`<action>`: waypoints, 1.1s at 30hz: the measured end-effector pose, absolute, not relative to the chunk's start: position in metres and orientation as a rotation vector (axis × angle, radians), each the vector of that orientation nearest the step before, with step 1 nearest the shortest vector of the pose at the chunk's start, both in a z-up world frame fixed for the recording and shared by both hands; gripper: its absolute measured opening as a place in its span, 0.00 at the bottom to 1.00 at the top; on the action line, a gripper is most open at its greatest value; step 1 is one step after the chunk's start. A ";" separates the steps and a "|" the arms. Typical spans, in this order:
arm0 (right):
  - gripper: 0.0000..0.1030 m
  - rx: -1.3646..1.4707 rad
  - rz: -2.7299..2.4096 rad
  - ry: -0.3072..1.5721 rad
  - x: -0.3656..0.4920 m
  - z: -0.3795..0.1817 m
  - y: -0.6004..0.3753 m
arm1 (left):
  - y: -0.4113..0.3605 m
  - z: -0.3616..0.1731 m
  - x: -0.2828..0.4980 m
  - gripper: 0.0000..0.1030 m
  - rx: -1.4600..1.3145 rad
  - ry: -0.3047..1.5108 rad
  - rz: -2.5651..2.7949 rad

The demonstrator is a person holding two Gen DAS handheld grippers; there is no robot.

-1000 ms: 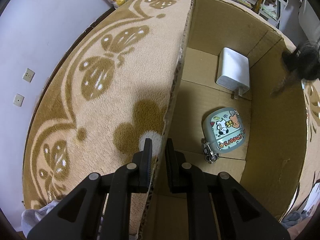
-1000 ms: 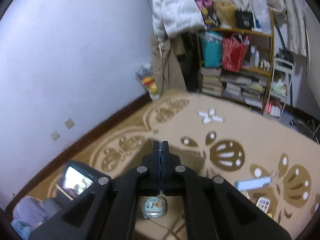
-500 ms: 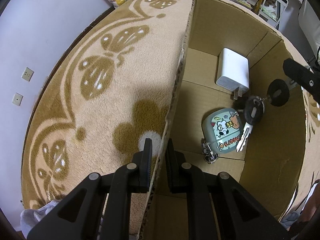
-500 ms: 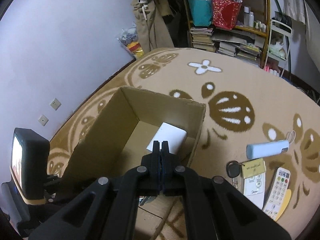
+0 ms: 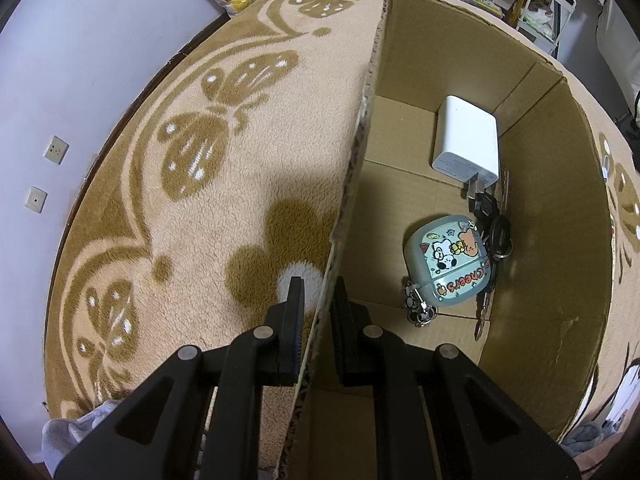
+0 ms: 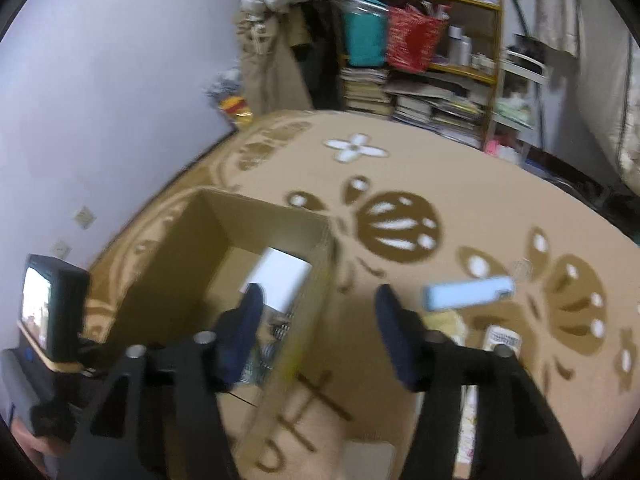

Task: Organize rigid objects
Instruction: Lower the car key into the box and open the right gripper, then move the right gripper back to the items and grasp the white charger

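A cardboard box (image 5: 452, 52) is seen standing open on a patterned beige and brown rug (image 5: 224, 152), and its near wall is gripped by the left gripper (image 5: 316, 292), whose jaws are clamped on the cardboard edge, one finger outside over the rug and one inside the box. On the box floor a white charger (image 5: 468, 146) lies toward 1 o'clock from that gripper, with its prongs pointing toward the camera. Just below the charger, toward 2 o'clock, a bunch of keys (image 5: 494, 232) is laid touching the right edge of a pale green earbud case (image 5: 448, 262) printed with cartoon animals; a small charm is attached at the case's lower left corner. In the right wrist view, which is blurred, the right gripper (image 6: 320, 336) is held above the box's right wall with its jaws wide apart and nothing between them. On the rug outside the box, at 2 o'clock from this gripper, a light blue oblong object (image 6: 468, 292) is lying, and a white remote (image 6: 502, 338) is partly hidden behind the right finger. A cluttered shelf (image 6: 440, 60) is seen at 12 o'clock against the far wall.
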State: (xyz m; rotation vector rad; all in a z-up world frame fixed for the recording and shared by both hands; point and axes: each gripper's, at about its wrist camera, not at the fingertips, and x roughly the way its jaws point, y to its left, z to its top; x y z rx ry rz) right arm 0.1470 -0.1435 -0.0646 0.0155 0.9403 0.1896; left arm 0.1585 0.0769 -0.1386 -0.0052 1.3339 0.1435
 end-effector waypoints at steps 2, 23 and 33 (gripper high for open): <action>0.67 0.026 0.175 0.957 0.144 -0.069 -0.153 | 0.077 -0.138 0.158 0.11 -0.006 1.334 0.143; 0.93 0.170 0.112 1.152 0.089 -0.155 -0.199 | 0.079 -0.137 0.158 0.12 -0.012 1.337 0.139; 0.93 0.182 0.113 1.237 0.082 -0.187 -0.200 | 0.078 -0.137 0.158 0.13 -0.007 1.336 0.141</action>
